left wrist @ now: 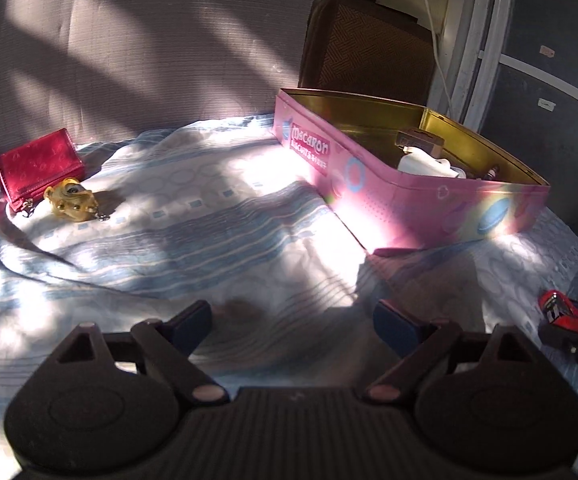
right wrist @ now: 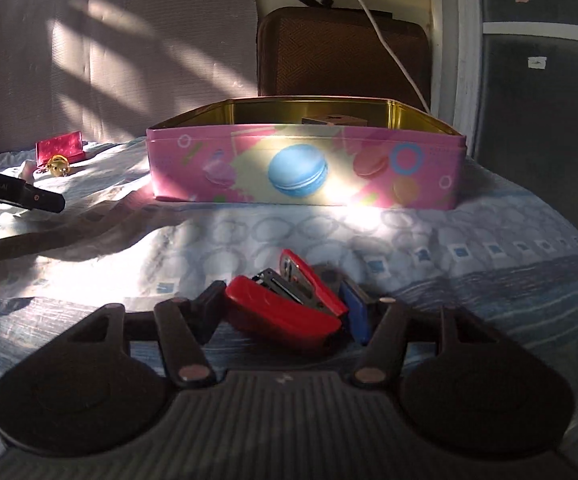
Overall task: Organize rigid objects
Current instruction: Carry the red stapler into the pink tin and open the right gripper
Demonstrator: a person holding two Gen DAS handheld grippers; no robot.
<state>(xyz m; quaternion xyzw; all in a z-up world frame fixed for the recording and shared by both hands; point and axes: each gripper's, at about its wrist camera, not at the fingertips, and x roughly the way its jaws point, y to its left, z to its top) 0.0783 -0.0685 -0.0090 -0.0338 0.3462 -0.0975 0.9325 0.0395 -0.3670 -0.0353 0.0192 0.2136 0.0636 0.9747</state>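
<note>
Bed [left wrist: 249, 216] with a blue-white patterned sheet, strong sun patches. Pink biscuit tin [right wrist: 305, 168], lid off, sits toward the far edge of the bed; inside, a small brown box [left wrist: 419, 140] and a white item [left wrist: 425, 166], the rest hard to make out. Brown woven case [right wrist: 341, 56] stands behind the tin against the wall, a white cable [right wrist: 385, 48] hanging past it. Red wallet [left wrist: 39, 168] near the far left corner of the bed, yellow toy keychain [left wrist: 73, 200] touching its front. Left tool [left wrist: 293, 320] released, jaws wide, nothing between them, over bare sheet on the near side; no item between it and the wallet. Right tool [right wrist: 285, 308] clenched on a red stapler [right wrist: 285, 304], held in front of the tin's near wall, well short of the rim. Left tool's finger shows at the left edge of the right wrist view.
</note>
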